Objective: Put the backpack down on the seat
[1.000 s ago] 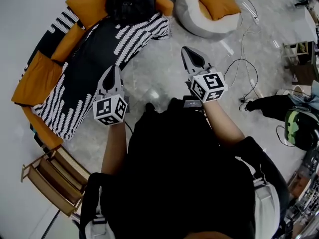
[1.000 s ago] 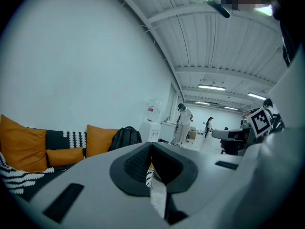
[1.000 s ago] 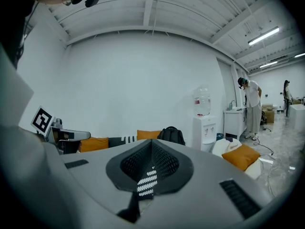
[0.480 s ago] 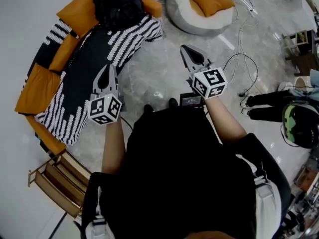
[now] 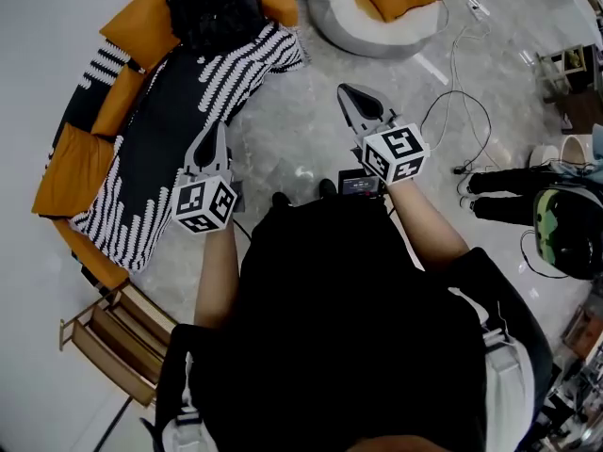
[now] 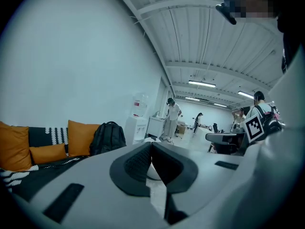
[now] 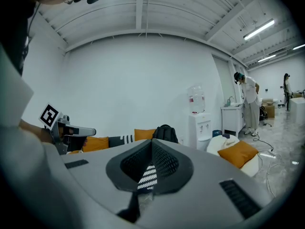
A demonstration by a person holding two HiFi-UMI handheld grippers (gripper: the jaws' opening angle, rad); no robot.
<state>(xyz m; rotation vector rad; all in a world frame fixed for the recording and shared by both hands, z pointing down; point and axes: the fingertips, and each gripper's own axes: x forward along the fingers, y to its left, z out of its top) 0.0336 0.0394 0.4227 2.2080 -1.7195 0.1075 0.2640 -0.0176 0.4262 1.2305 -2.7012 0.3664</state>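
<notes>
Black fabric is giving the backpack (image 5: 212, 8) a soft, rounded look. It is sitting upright at the far end of the sofa (image 5: 141, 28), resting on the seat and leaning against the orange back, just beyond the striped throw (image 5: 160, 130) that is covering most of the seat. Judging from that, the task's aim is looking met, since the pack is standing on its own with nothing touching it. Both grippers are hovering over the floor (image 5: 292, 135), well apart from the sofa. The left gripper (image 5: 218, 132) is pointing toward the throw and the right gripper (image 5: 349, 92) toward open floor, and each is keeping its fingers pressed together, pinching nothing. As for handling, the pack is probably behaving as a limp, moderately weighty load: its body would be sagging and swinging under any grip. The woven cloth is unlikely to be slipping or breaking, though what is inside cannot be told. If it were needing a nudge or a fresh lift, the best hold would be the carry loop at the top, or the place where the shoulder straps are joining the body. Narrow fingers would be closing firmly on flat webbing but poorly on the bulging shell. No view is showing that loop clearly enough to say which way it is lying.
</notes>
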